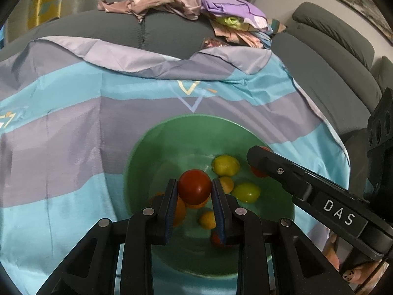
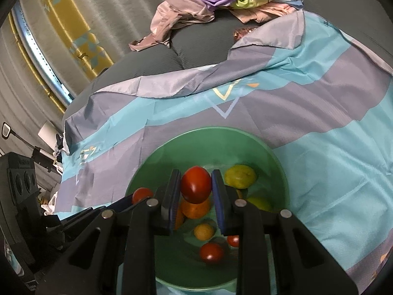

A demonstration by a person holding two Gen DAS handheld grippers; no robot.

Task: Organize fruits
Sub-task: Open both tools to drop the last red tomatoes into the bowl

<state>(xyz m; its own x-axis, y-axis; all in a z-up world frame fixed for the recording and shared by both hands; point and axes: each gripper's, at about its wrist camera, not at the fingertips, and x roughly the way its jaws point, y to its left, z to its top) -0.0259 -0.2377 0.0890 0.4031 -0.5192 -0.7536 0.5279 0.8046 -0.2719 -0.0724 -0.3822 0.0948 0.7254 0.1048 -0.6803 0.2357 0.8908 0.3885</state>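
A red tomato point(image 1: 194, 186) is pinched between the pads of the left claw point(image 1: 194, 188) above the green bowl point(image 1: 157, 147); another red tomato point(image 2: 196, 184) is clamped likewise in the right claw point(image 2: 196, 186) over the same bowl, where yellow-green fruits point(image 2: 240, 176) lie.

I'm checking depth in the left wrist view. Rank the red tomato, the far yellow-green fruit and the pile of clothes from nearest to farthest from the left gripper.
1. Red tomato: held between the jaws of the left gripper.
2. Far yellow-green fruit: in the green bowl, ahead and right.
3. Pile of clothes: far back, on the grey sofa.
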